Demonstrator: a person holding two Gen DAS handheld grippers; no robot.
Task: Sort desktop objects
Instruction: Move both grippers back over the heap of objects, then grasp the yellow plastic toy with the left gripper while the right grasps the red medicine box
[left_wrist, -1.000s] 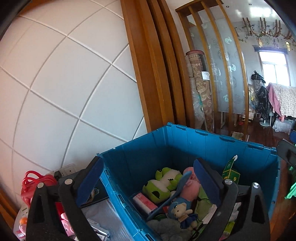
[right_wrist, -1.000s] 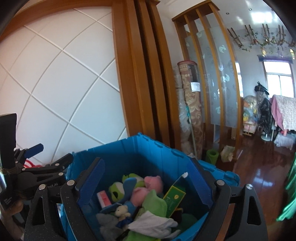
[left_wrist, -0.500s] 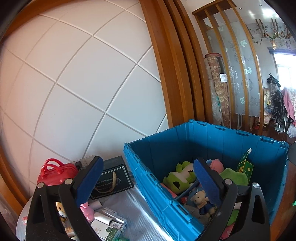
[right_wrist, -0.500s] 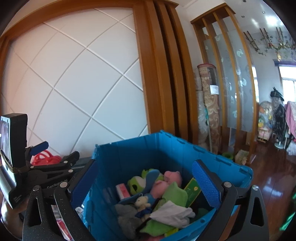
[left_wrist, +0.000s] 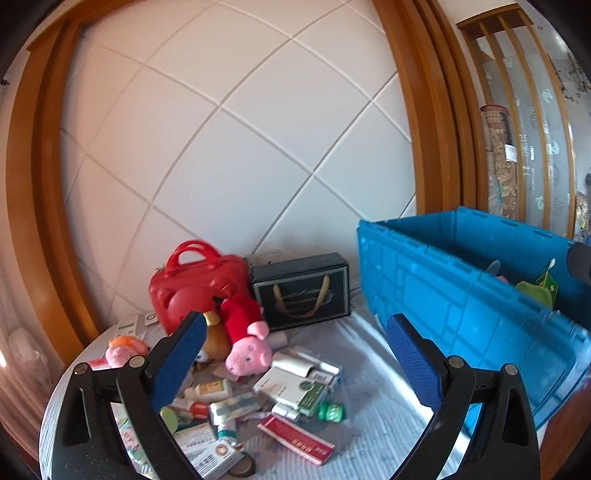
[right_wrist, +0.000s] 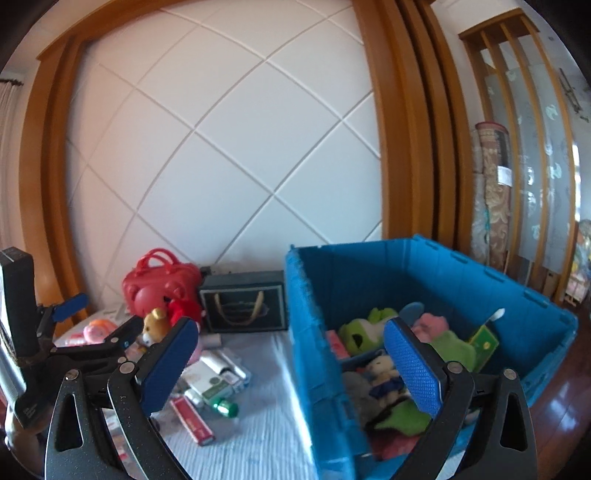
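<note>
A blue plastic crate (left_wrist: 458, 288) stands at the right of the table; in the right wrist view the crate (right_wrist: 314, 332) holds several plush toys, with a green one (right_wrist: 360, 328). On the table lie a pink pig plush in red (left_wrist: 247, 343), several medicine boxes (left_wrist: 291, 384), a red flat box (left_wrist: 295, 439) and a green small bottle (left_wrist: 330, 411). My left gripper (left_wrist: 291, 358) is open and empty above the pile. My right gripper (right_wrist: 291, 365) is open and empty over the crate's near left wall. The left gripper also shows in the right wrist view (right_wrist: 70, 310).
A red toy case (left_wrist: 195, 284) and a dark gift box with gold handles (left_wrist: 301, 291) stand against the white tiled wall. A small bear plush (right_wrist: 153, 325) sits by the case. The table's rounded edge (left_wrist: 51, 406) is at the left. Wooden floor lies beyond the crate.
Both grippers have swung left away from the crate. The table pile, red case and gift box have come into view. Both stay open and empty.
</note>
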